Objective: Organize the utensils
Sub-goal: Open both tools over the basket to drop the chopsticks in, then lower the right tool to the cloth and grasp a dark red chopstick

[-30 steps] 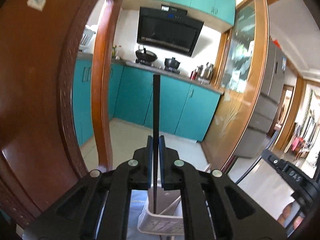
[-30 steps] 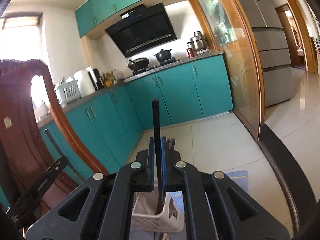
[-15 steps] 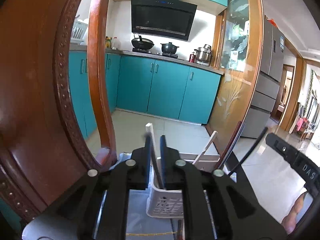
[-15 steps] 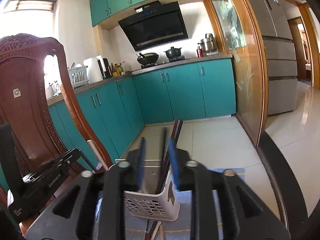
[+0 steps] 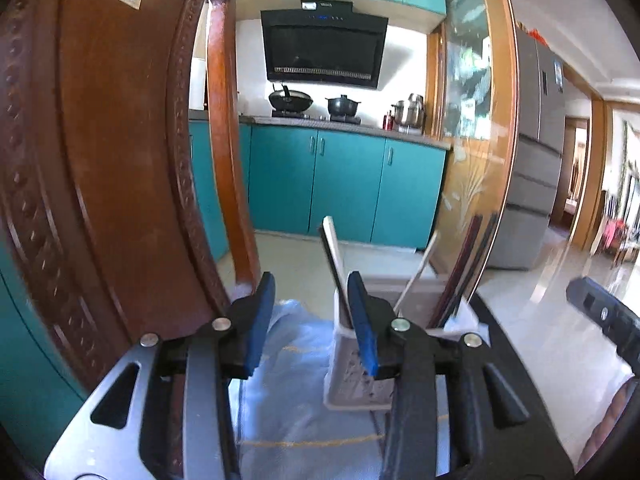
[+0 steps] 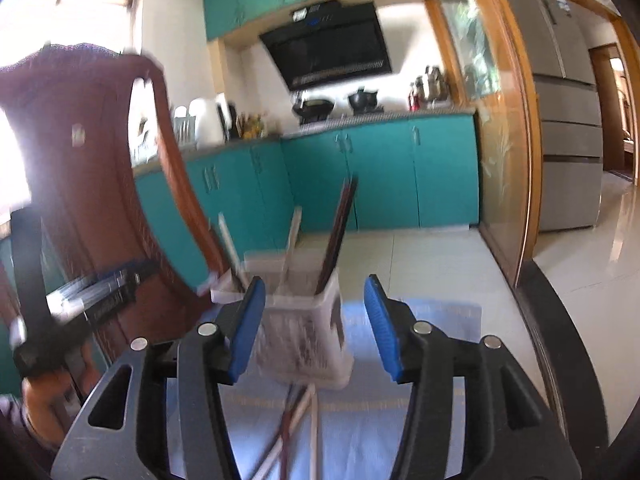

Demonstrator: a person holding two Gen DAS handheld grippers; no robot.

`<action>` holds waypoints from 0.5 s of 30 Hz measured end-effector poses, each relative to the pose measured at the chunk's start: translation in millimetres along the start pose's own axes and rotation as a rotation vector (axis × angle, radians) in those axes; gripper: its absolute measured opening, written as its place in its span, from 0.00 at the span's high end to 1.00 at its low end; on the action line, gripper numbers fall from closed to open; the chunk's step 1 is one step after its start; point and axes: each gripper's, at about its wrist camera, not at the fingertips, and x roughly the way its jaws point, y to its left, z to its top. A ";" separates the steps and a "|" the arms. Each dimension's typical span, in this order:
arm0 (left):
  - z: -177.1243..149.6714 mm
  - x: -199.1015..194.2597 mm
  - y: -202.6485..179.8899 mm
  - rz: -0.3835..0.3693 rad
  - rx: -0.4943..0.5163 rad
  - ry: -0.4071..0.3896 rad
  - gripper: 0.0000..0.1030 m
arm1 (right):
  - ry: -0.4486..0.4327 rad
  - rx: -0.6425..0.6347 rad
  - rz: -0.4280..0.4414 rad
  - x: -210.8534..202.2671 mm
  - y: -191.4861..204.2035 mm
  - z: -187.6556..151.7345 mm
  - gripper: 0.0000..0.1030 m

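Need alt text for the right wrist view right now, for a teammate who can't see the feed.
The open right gripper, empty, faces a white perforated utensil basket holding upright white and dark chopsticks. More chopsticks lie loose on the blue mat in front of it. A wooden chair back stands left; teal kitchen cabinets fill the background.

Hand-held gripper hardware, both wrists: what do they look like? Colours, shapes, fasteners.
Both match. The left hand-held gripper has black angular finger arms with triangular cut-outs, round silver fasteners at the joints, and flat blue pads on the inner finger faces. The right hand-held gripper has the same black arms, silver fasteners and blue pads. The left one's left arm looks greyish in the light. No cables or readable markings visible.
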 end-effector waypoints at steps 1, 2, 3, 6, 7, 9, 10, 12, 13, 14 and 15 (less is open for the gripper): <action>-5.4 -1.5 0.2 0.003 0.009 0.014 0.59 | 0.038 -0.029 -0.008 4.3 2.3 -5.1 0.50; -10.3 -2.5 0.7 0.004 0.014 0.030 0.57 | 0.079 -0.059 -0.017 9.9 4.8 -9.3 0.50; -14.0 -3.3 1.2 0.003 0.018 0.042 0.56 | 0.113 -0.080 -0.018 14.7 6.2 -12.2 0.50; -28.2 -3.3 2.3 0.016 0.044 0.103 0.55 | 0.218 -0.092 -0.010 32.1 4.6 -23.1 0.50; -31.5 -2.3 2.8 0.019 0.049 0.121 0.54 | 0.289 -0.086 -0.008 42.8 2.3 -30.5 0.50; -38.8 1.8 3.1 0.012 0.054 0.168 0.54 | 0.387 -0.066 -0.018 59.7 -1.2 -45.2 0.50; -44.0 6.1 3.5 -0.006 0.052 0.206 0.53 | 0.447 -0.057 -0.029 70.0 -2.9 -54.0 0.50; -51.1 13.1 2.7 -0.024 0.047 0.261 0.52 | 0.546 -0.043 -0.043 86.6 -4.1 -71.1 0.50; -56.9 19.1 1.7 -0.042 0.043 0.307 0.52 | 0.580 -0.029 -0.045 93.1 -4.6 -78.6 0.51; -60.0 23.4 0.0 -0.054 0.041 0.337 0.52 | 0.610 -0.023 -0.042 98.9 -3.4 -84.6 0.54; -64.8 26.0 -0.8 -0.065 0.038 0.363 0.52 | 0.634 -0.028 -0.039 101.7 -2.0 -90.9 0.55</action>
